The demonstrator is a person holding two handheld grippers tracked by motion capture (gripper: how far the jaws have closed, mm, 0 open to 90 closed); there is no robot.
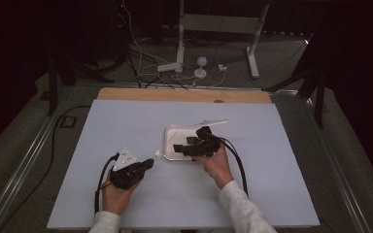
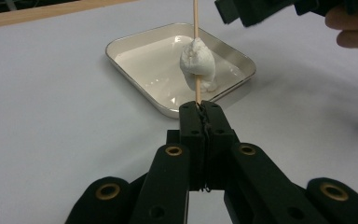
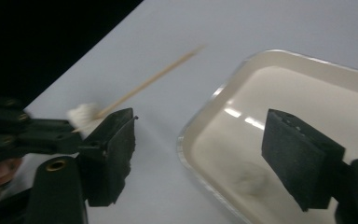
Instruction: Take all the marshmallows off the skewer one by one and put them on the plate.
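A white marshmallow is speared on a thin wooden skewer. My left gripper is shut on the skewer's lower end just below it. From above, that gripper lies left of a shallow white metal tray, with the marshmallow near the tray's near-left corner. My right gripper hovers over the tray, open and holding nothing. In its own view the right gripper spans the tray's rim, while the skewer, marshmallow and left gripper sit to the left.
The tray rests mid-table on a pale blue-grey board with a wooden strip along its far edge. A pale flat strip lies at the tray's far side. Beyond the table are a stand's legs and cables on the floor.
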